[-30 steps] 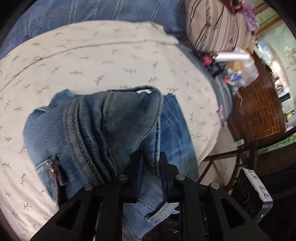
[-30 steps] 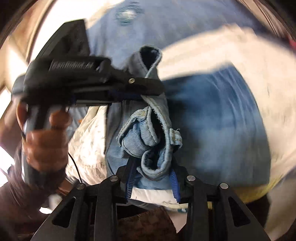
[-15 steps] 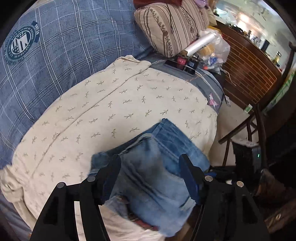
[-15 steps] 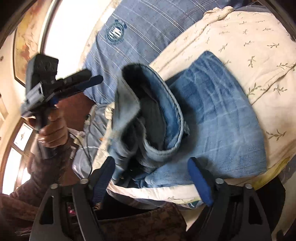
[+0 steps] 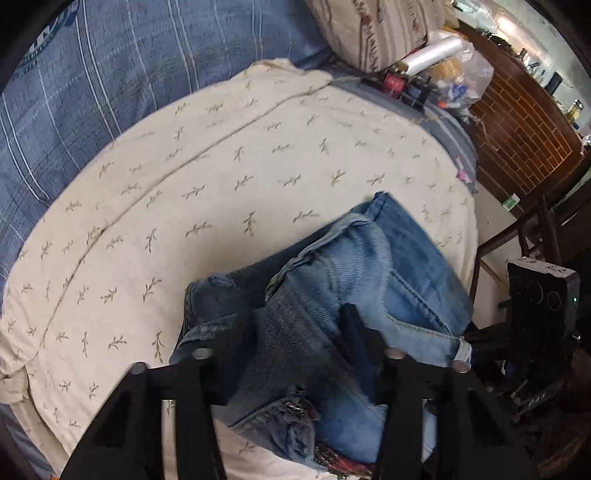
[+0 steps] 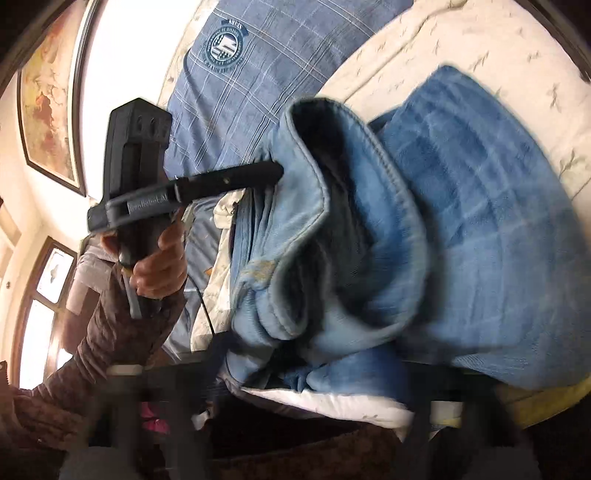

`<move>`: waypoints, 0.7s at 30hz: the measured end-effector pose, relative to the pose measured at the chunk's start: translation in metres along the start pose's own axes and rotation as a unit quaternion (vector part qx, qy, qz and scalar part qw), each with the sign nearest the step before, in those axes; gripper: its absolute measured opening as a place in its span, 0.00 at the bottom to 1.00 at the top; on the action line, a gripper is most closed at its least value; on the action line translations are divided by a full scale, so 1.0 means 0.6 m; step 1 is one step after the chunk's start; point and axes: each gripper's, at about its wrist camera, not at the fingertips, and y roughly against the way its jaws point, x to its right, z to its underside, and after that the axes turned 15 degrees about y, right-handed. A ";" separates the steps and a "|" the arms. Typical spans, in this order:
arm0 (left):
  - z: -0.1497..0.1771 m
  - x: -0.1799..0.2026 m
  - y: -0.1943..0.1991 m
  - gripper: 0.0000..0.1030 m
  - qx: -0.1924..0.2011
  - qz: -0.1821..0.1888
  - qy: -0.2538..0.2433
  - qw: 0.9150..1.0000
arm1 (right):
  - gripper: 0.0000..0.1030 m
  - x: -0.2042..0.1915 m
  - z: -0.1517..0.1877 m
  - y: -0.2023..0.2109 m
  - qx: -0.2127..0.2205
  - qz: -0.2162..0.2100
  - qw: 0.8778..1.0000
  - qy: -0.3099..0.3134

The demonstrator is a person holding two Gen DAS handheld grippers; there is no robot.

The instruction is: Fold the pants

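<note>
the left gripper [image 5: 295, 332] has its two black fingers [image 5: 240, 339] astride a raised ridge of the jeans [image 5: 332, 295], denim bunched between them; its jaws have just been closing from wide and now stand partly closed, and the pads look pressed on the cloth. the right gripper [image 6: 280, 373] is blurred at the bottom of its own view, also just narrowed; folds of the jeans hang right above it, but whether the pads pinch them cannot be told. the jeans are a thick bundle, pale hems curled open, one darker flat layer beneath, lying at the near edge of a cream leaf-print sheet [image 5: 221, 166]. beyond lies a blue plaid blanket [image 5: 110, 74], then a striped pillow [image 5: 380, 29].
</note>
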 end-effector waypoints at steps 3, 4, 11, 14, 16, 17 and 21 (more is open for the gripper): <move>0.011 0.028 0.041 0.33 0.030 0.035 -0.017 0.999 | 0.33 -0.031 -0.005 0.036 0.027 -0.011 0.999 0.021; 0.011 0.037 0.041 0.34 0.033 0.043 -0.025 0.998 | 0.33 -0.042 -0.005 0.049 0.033 -0.008 0.999 0.035; 0.022 0.066 -0.098 0.48 0.031 -0.064 -0.022 0.997 | 0.37 0.065 0.045 0.023 -0.004 0.013 0.995 -0.101; 0.031 0.079 -0.107 0.54 0.049 -0.084 -0.012 0.995 | 0.42 0.059 0.039 0.028 -0.002 0.018 0.996 -0.091; 0.038 0.087 -0.095 0.54 0.054 -0.088 -0.009 0.995 | 0.47 0.056 0.040 0.031 -0.002 0.017 0.996 -0.090; 0.043 0.090 -0.084 0.54 0.059 -0.092 -0.008 0.994 | 0.51 0.056 0.038 0.032 0.000 0.015 0.996 -0.091; 0.057 0.088 -0.010 0.54 0.088 -0.096 -0.008 0.991 | 0.68 0.042 0.037 0.048 0.015 0.015 0.996 -0.088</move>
